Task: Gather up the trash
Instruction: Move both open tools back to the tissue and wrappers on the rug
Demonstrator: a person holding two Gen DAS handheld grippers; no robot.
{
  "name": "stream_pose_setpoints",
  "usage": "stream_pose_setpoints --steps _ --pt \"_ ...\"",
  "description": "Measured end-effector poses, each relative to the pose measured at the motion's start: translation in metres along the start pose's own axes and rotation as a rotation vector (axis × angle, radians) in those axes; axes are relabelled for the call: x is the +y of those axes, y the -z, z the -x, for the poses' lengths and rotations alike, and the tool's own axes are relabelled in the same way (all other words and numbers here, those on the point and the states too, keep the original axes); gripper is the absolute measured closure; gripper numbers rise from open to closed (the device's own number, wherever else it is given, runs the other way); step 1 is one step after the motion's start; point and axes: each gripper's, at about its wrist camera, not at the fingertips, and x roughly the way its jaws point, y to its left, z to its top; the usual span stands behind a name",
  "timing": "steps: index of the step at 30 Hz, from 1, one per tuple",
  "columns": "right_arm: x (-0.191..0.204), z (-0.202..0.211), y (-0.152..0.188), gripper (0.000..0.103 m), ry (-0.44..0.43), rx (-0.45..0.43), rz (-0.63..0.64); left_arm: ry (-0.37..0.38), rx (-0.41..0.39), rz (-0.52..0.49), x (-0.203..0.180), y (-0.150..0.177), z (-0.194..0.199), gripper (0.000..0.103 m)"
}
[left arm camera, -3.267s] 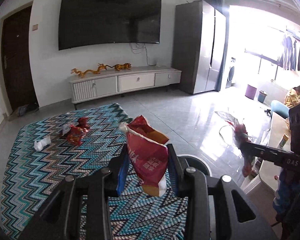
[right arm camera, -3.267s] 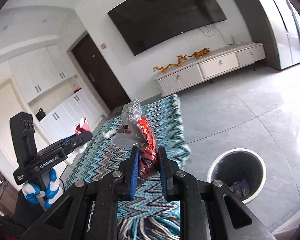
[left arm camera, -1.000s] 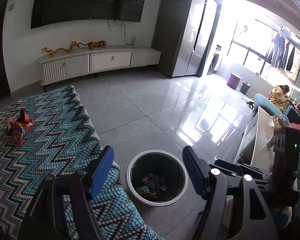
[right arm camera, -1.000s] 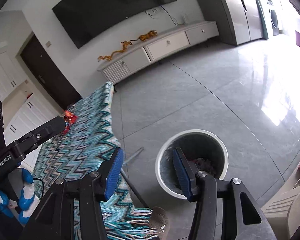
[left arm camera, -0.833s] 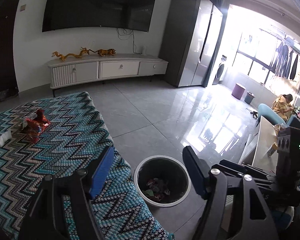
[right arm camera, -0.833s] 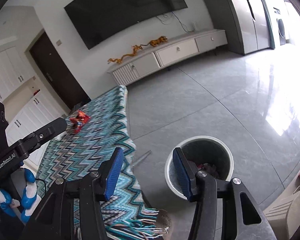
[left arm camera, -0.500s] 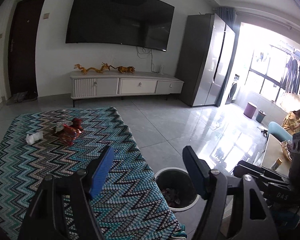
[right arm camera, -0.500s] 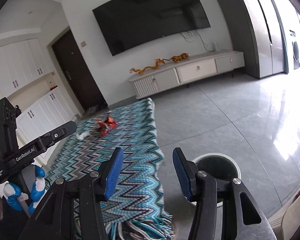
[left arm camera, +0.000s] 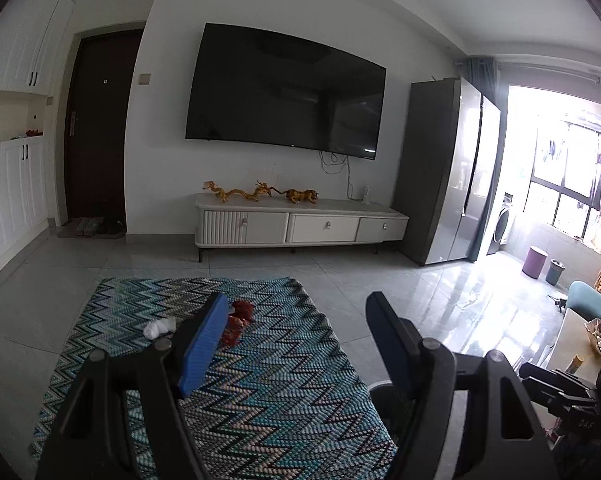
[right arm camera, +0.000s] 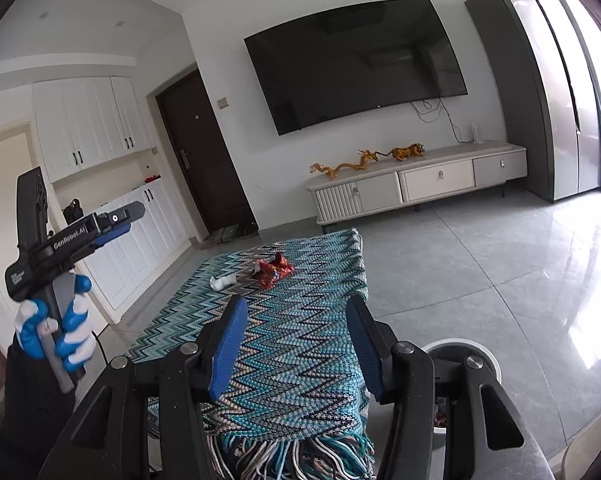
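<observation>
Left hand-held gripper (left arm camera: 296, 344) and right hand-held gripper (right arm camera: 296, 346) — both spread wide, empty. Red wrapper (right arm camera: 274, 273) and white tissue (right arm camera: 222, 282) on zigzag rug (right arm camera: 300, 344) — bin (right arm camera: 488, 364) beside rug's edge.

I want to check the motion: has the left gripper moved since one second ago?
Yes. The left gripper has tilted up and away from the trash bin, which now sits low behind its right finger.

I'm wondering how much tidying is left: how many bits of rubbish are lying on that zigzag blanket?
2. A crumpled red wrapper lies near the zigzag blanket's far end, and a small white wad sits just left of it. Anything behind the gripper fingers would be hidden.
</observation>
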Motion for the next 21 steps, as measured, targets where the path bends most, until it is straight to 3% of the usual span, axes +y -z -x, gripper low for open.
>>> stream_pose_setpoints --steps 12,17,21 --pt "0.029 -0.019 -0.036 0.053 -0.054 -0.031 0.075 -0.102 -0.049 -0.051 0.036 -0.047 0.005 0.033" --pt "0.037 -0.054 -0.044 0.052 -0.082 0.000 0.082 -0.141 -0.025 -0.026 0.059 -0.045 -0.023 0.033" --pt "0.040 -0.095 -0.049 0.052 -0.104 0.053 0.091 -0.176 0.038 -0.003 0.084 -0.034 -0.061 0.033"
